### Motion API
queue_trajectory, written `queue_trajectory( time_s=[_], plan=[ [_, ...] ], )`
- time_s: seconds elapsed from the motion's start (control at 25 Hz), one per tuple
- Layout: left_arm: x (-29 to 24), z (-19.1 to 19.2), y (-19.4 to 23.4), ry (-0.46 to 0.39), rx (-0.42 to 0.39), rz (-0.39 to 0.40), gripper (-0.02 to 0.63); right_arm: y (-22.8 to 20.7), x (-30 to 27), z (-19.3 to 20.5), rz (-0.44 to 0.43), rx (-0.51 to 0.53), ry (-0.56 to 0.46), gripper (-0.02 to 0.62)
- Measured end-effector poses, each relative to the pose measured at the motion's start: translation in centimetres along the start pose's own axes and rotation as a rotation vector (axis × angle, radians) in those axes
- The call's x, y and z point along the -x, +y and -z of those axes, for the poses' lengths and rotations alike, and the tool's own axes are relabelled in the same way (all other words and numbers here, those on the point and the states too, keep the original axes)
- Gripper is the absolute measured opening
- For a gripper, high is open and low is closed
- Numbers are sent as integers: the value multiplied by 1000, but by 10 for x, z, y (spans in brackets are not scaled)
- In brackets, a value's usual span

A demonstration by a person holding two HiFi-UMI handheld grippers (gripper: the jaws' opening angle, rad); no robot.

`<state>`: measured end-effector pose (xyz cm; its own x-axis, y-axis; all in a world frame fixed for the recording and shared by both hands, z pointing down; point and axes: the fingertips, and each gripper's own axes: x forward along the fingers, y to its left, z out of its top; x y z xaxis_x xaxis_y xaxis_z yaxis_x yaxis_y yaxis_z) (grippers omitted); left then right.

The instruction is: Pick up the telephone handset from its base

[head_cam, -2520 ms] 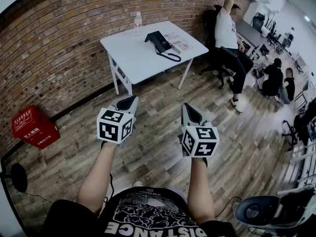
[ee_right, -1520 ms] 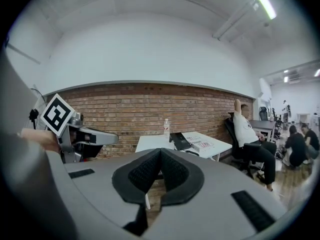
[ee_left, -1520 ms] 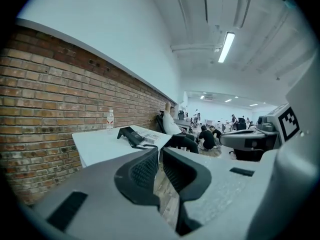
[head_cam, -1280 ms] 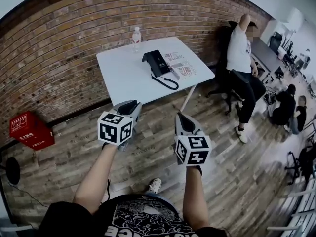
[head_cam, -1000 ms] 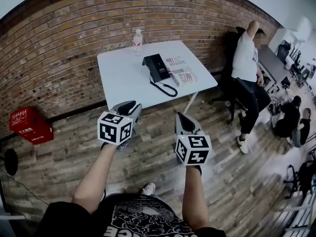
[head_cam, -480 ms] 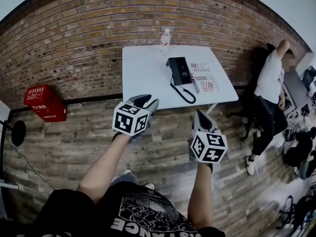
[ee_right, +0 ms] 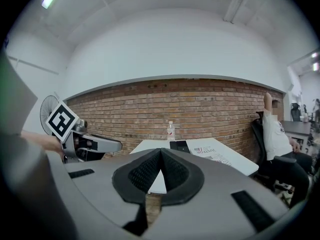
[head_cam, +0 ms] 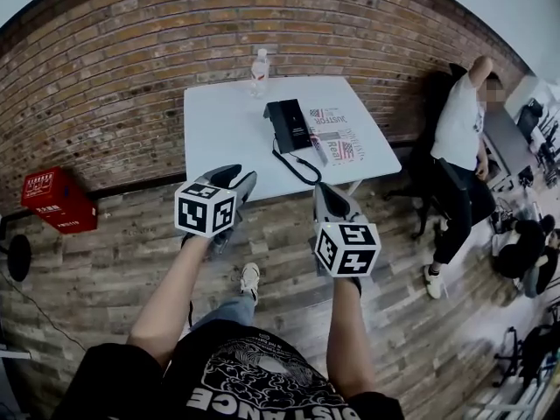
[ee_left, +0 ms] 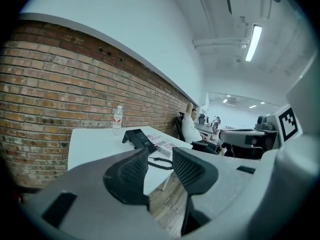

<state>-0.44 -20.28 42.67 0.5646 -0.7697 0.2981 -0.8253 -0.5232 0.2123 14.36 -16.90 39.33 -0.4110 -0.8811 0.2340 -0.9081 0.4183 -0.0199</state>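
Note:
A black telephone (head_cam: 289, 125) sits on the white table (head_cam: 227, 134) by the brick wall, with its coiled cord (head_cam: 296, 169) trailing toward the near edge. It also shows in the left gripper view as the telephone (ee_left: 140, 139) and in the right gripper view as the telephone (ee_right: 179, 145). Both grippers are held out over the wooden floor, short of the table. My left gripper (ee_left: 160, 166) has its jaws apart and opening, with nothing between them. My right gripper (ee_right: 160, 154) has its pads touching at the tips and holds nothing.
A water bottle (head_cam: 260, 66) stands at the table's far edge and a printed sheet (head_cam: 337, 134) lies right of the phone. A person (head_cam: 459, 138) sits on a chair to the right. A red box (head_cam: 57, 201) rests by the wall at left.
The table and phone have come nearer and more central in the head view as I walked toward them. Both grippers stay out in front, level with each other.

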Motion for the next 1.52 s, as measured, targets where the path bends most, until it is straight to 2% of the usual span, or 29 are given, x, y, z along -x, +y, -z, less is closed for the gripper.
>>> queue_trajectory(
  time_s=[0.4,0.6,0.88,1.24,1.52],
  plan=[
    [-93,-5,42,35,68,45,135,-44,-85,2,-11,-7,34,0],
    [-144,-12,74,70,129,68,135,-61,-140,-3,-24,-11,70,0],
    [-214,-5,112,132,287,135,135,-92,-204,-11,-16,-5,111,0],
    [-277,14,144,190,508,247,146,-120,-260,-7,-6,2,174,0],
    [-306,27,156,219,599,296,149,-134,-289,-1,0,-6,205,0]
  ],
)
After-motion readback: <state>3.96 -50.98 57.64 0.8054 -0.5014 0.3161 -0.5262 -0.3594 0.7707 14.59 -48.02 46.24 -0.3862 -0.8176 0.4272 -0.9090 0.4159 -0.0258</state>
